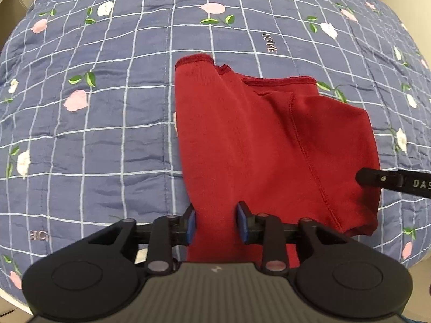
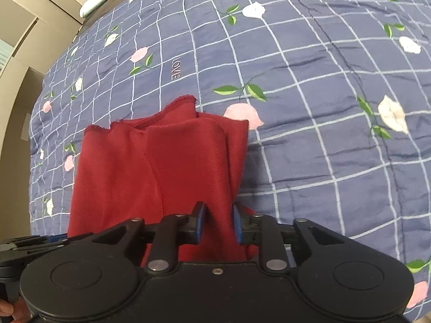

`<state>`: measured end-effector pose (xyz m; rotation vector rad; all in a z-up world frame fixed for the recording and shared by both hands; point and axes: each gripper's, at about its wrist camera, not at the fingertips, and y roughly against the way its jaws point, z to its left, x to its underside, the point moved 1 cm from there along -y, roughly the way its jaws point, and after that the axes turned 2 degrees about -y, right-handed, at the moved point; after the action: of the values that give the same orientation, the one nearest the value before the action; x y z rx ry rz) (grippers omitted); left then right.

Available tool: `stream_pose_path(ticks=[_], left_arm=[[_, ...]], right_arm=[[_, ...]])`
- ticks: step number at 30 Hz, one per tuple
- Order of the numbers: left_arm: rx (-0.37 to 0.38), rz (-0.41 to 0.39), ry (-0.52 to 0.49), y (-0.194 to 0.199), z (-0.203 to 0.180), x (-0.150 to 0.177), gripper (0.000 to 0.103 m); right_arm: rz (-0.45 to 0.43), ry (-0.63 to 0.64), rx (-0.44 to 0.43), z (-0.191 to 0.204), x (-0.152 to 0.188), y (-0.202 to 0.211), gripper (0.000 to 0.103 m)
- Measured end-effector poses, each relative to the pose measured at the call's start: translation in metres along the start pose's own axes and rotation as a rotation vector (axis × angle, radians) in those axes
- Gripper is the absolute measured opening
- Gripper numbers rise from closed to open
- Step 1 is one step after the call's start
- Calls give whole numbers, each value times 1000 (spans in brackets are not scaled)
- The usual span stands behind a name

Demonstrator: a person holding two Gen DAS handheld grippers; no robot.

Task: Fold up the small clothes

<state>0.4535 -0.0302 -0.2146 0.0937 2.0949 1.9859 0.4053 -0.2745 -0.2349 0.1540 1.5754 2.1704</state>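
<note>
Red garment [image 1: 258, 140] lies folded on the floral checked quilt [image 1: 94, 140]; my left gripper [image 1: 215, 222] and right gripper [image 2: 217, 222] each straddle its near edge, jaws parted around the cloth.

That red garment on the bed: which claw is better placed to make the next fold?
Neither clearly: left claw and right claw both straddle the red garment's near edge with cloth between their pads, so probably both lift together.

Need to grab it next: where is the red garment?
The red garment lies on the blue floral quilt, its near edge between both grippers' fingers.
</note>
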Motion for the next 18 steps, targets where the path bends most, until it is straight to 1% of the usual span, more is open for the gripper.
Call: stream_pose_path(ticks=[1, 2, 3, 4, 5, 7, 8, 10, 13, 15, 16, 18], left_arm=[[-15, -1, -5, 1, -1, 0, 37], [-30, -5, -10, 2, -1, 1, 41], [-39, -10, -13, 4, -2, 1, 43], [-40, -20, -13, 7, -2, 3, 49], [-41, -30, -10, 10, -2, 4, 55], [-47, -52, -6, 19, -3, 6, 61], [-53, -65, -7, 24, -3, 7, 63], [-68, -87, -8, 35, -6, 11, 67], [-78, -139, -9, 54, -12, 19, 75], [-82, -179, -2, 69, -17, 27, 81], [-82, -203, 4, 77, -19, 33, 86], [-82, -248, 15, 92, -24, 44, 89]], right_arm=[[-6, 3, 4, 1, -1, 2, 30], [-13, 4, 6, 0, -1, 5, 33], [-21, 4, 6, 0, 0, 7, 38], [-31, 5, 9, 0, 0, 11, 45], [-43, 10, 12, -1, 1, 15, 48], [-67, 25, 11, 0, 5, 24, 58], [-80, 33, 9, 1, 7, 29, 61], [-110, 49, 1, 2, 11, 41, 71], [-160, 81, -18, 6, 21, 61, 80], [-194, 107, -30, 9, 31, 77, 83], [-208, 119, -35, 10, 36, 83, 87], [-243, 148, -45, 12, 48, 100, 93]])
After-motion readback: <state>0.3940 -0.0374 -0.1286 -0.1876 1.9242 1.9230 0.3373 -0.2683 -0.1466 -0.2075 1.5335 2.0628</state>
